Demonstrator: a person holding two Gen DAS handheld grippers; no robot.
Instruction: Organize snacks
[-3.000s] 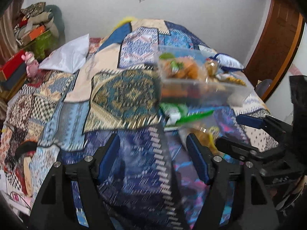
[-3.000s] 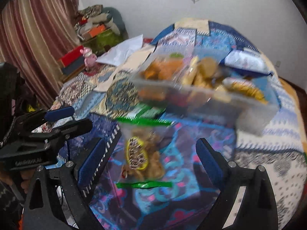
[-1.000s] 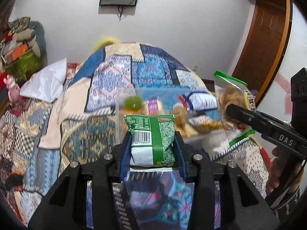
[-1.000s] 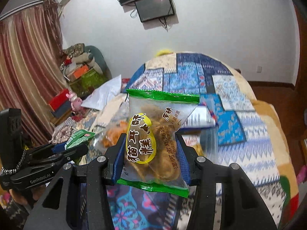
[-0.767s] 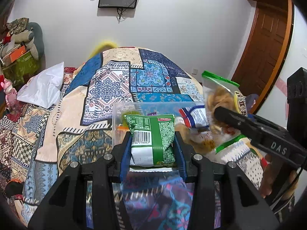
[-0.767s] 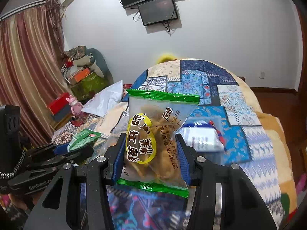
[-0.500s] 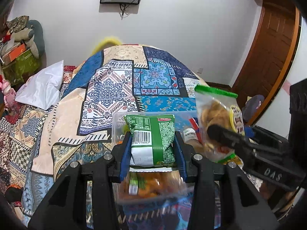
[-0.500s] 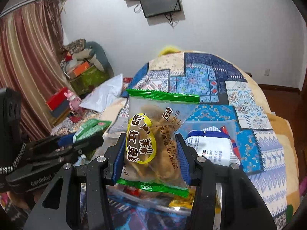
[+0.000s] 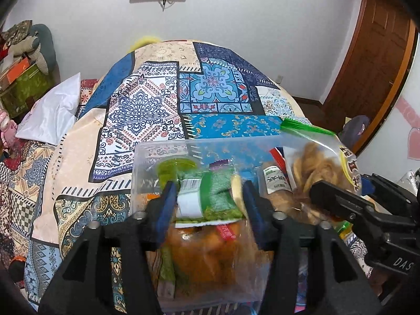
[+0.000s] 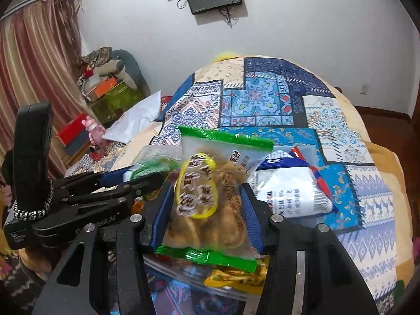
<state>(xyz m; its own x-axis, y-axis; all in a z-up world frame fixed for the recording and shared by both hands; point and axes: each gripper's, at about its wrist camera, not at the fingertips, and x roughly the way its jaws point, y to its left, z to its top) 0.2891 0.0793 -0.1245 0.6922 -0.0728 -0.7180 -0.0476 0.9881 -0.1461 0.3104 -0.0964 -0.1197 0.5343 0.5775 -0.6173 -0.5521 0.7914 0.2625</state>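
Note:
My left gripper point(image 9: 207, 204) has spread its jaws wide; the green snack packet point(image 9: 207, 197) sits blurred and tilted between them, over the clear plastic bin point(image 9: 147, 157) of snacks. My right gripper point(image 10: 207, 210) holds a clear cookie bag with green seals and a yellow label point(image 10: 210, 199) above the same bin point(image 10: 183, 278). That bag also shows at the right of the left wrist view point(image 9: 315, 162). The left gripper shows at the left of the right wrist view point(image 10: 136, 176). A white and blue packet point(image 10: 288, 186) lies in the bin.
The bin rests on a bed with a patchwork quilt point(image 9: 210, 89). A white pillow point(image 9: 52, 113) lies at the left. Boxes and clutter point(image 10: 105, 89) stand by the curtain. A wooden door point(image 9: 372, 52) is at the right.
Both grippers came down over the bin. The left jaws have opened and the green packet has tipped and dropped between them. The right jaws have widened slightly around the cookie bag.

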